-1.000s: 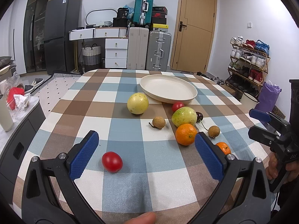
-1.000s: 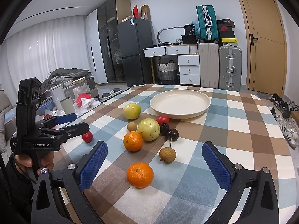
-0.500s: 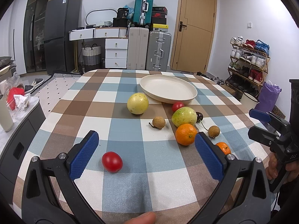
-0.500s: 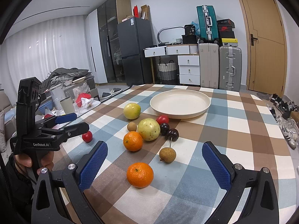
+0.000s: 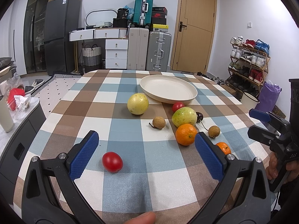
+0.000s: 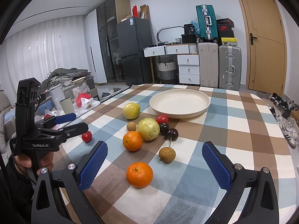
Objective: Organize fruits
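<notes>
A: Is any fruit hard to see?

B: Yes. In the left view the near orange (image 5: 223, 148) is half hidden behind a blue finger of the left claw (image 5: 146, 154). The two dark cherries (image 6: 169, 130) hide partly behind the big green fruit (image 5: 184, 116) there too. The right view shows them well.

A: What are the claws doing?

B: The left claw is spread wide and holds nothing. A small red tomato (image 5: 112, 161) sits on the counter (image 5: 127, 136) between its fingers, nearer the left one, not touching. The right claw (image 6: 155, 165) is spread wide too, and the near orange (image 6: 139, 174) lies between its fingers, not touching.

A: Where is the other fruit?

B: It is bunched in the middle of the counter. The second orange (image 6: 132, 141) touches the big green fruit. A red tomato (image 6: 162, 119) sits right by the plate (image 6: 179, 102). A yellow fruit (image 6: 131, 110) is left of the plate. One brown longan (image 6: 167, 154) is near the right claw, another (image 6: 131, 126) is further back.

A: Is there open room?

B: The plate holds no fruit. The right side of the counter is bare checked cloth up to its edge.
</notes>
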`<state>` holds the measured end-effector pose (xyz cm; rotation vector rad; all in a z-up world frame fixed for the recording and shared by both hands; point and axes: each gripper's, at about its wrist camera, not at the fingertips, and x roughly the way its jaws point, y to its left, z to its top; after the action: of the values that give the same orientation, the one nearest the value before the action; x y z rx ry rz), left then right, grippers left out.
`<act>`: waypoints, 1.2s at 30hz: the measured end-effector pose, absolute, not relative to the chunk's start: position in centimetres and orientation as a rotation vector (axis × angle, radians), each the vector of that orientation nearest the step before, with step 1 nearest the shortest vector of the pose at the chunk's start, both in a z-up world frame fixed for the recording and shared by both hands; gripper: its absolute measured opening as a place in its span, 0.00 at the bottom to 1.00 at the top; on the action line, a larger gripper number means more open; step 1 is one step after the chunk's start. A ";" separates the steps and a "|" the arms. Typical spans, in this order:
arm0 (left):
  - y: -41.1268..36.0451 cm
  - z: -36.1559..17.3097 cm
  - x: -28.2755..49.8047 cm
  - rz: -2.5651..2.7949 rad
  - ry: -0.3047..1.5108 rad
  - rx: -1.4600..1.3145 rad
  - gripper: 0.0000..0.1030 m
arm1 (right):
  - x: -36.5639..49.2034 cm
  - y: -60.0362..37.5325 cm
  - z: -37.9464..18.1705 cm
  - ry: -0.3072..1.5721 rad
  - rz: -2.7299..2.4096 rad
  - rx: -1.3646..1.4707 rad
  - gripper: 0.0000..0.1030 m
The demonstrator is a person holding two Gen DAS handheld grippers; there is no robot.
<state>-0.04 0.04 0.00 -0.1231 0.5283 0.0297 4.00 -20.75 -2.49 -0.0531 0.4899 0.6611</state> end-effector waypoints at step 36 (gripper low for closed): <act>0.2 0.1 -0.1 0.035 0.529 -0.138 0.99 | 4.2 -20.3 -2.8 0.529 0.653 -0.065 1.00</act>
<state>-0.09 0.21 0.08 -0.1378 0.5294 0.0349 4.24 -20.31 -2.81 -0.0649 0.5287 0.6529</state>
